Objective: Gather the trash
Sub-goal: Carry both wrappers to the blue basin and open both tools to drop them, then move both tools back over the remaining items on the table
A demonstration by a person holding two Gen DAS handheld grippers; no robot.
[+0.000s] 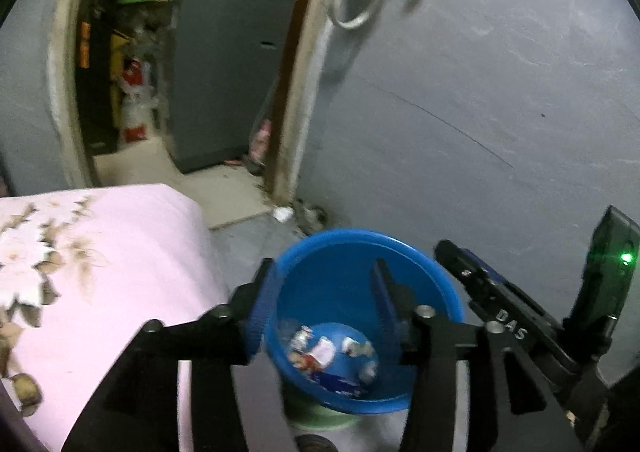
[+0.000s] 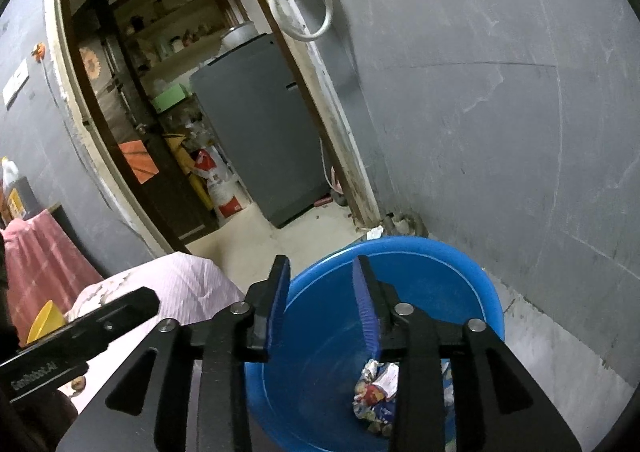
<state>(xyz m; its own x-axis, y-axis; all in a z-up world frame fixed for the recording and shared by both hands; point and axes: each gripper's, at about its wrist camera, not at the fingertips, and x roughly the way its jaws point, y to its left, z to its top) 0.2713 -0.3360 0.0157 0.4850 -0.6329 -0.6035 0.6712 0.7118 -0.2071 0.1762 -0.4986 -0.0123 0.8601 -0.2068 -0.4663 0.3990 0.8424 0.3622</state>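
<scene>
A blue plastic basin (image 1: 432, 272) stands on the floor below both grippers and shows in the right wrist view (image 2: 472, 272) too. Crumpled wrappers and paper trash (image 1: 332, 356) lie at its bottom, also seen in the right wrist view (image 2: 378, 388). My left gripper (image 1: 324, 284) is open and empty above the basin. My right gripper (image 2: 320, 280) is open and empty above the basin's left part. The right gripper's body shows at the right of the left wrist view (image 1: 516, 316). The left gripper's body shows at the lower left of the right wrist view (image 2: 76, 336).
A bed with a pink flowered sheet (image 1: 92, 276) lies to the left, against the basin. A grey wall (image 2: 500, 112) is on the right. An open doorway (image 2: 240, 180) leads to a room with a grey cabinet (image 2: 260, 124). A scrap of paper (image 1: 282, 213) lies by the door frame.
</scene>
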